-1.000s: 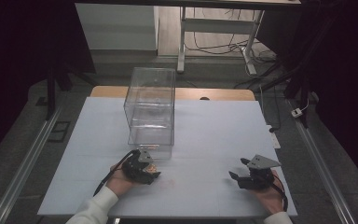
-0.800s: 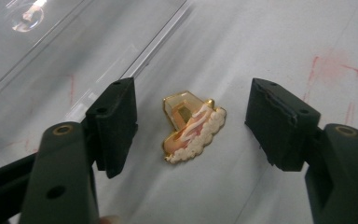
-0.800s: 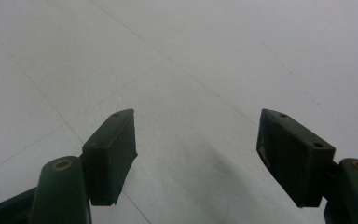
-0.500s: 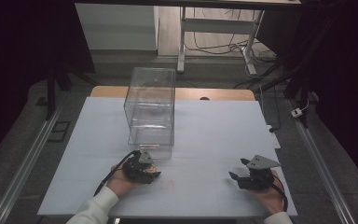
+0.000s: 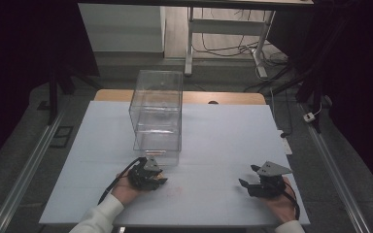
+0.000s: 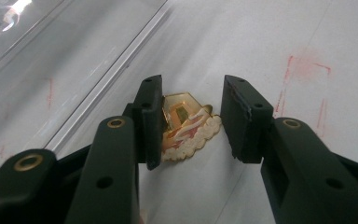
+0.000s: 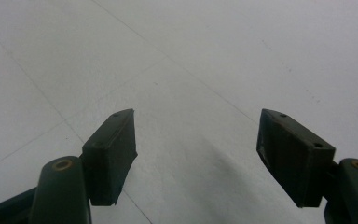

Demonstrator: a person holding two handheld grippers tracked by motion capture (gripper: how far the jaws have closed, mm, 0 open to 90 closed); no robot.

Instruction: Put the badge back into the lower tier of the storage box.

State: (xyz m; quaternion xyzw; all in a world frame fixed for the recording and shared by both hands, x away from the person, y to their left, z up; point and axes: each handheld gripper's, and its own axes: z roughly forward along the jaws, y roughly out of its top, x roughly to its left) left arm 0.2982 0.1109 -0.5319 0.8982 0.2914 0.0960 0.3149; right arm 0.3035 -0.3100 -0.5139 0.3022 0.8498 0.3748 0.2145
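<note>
Badge (image 6: pixel 186 128), gold and cream, flat on the white table (image 5: pixel 213 141), just in front of the clear plastic box (image 5: pixel 156 111). Your left gripper (image 6: pixel 189 123) straddles it, jaws apart, one pad touching its edge, nothing clamped. Your right gripper (image 5: pixel 247 184) rests well apart on bare table, jaws spread wide.

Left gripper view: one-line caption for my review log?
Left tool open, its jaws straddling a small gold-rimmed enamel badge flat on the white table, beside a clear plastic case.
</note>
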